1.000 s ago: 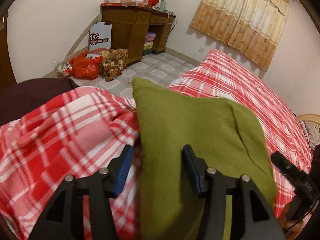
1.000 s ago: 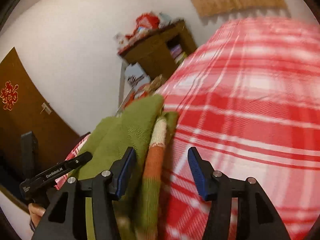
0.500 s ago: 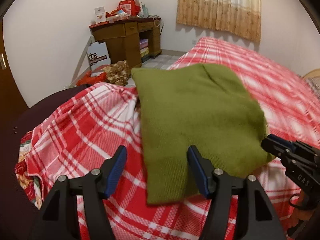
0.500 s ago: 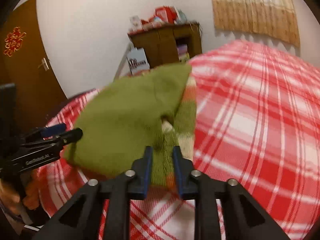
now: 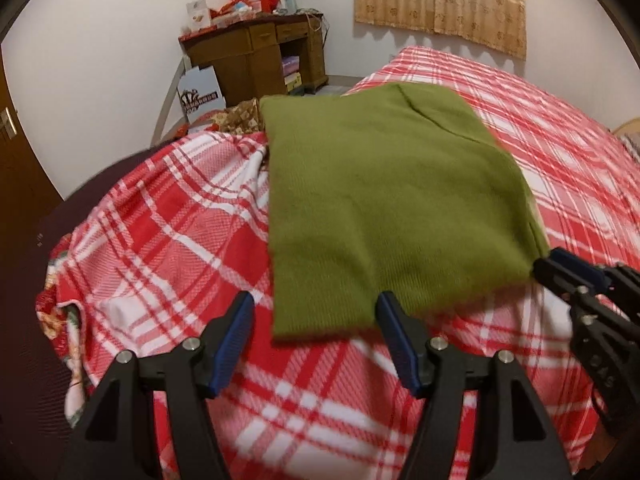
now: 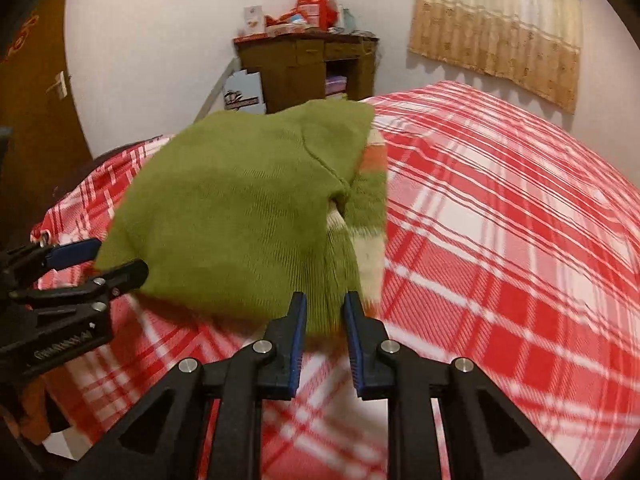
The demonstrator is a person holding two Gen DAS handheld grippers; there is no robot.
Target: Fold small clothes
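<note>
A folded green knit sweater (image 5: pixel 384 200) lies on the red and white plaid bedspread (image 5: pixel 168 240). My left gripper (image 5: pixel 314 340) is open and empty, its fingers just short of the sweater's near left corner. My right gripper (image 6: pixel 325 322) is shut on the sweater's near edge (image 6: pixel 240 216); orange and cream stripes show at the sweater's right side. The right gripper also shows at the sweater's right corner in the left wrist view (image 5: pixel 568 276), and the left gripper shows at the left in the right wrist view (image 6: pixel 100 264).
A brown wooden desk (image 5: pixel 256 56) with red packages on top stands against the far wall. A white printed box (image 5: pixel 200 94) leans by it. A beige curtain (image 5: pixel 440 0) hangs at the back right. A brown door (image 6: pixel 36 92) is at the left.
Both grippers have drawn back toward the bed's near edge. The right gripper, open a second ago, closed on the sweater's edge and still holds it. The sweater now lies flatter.
</note>
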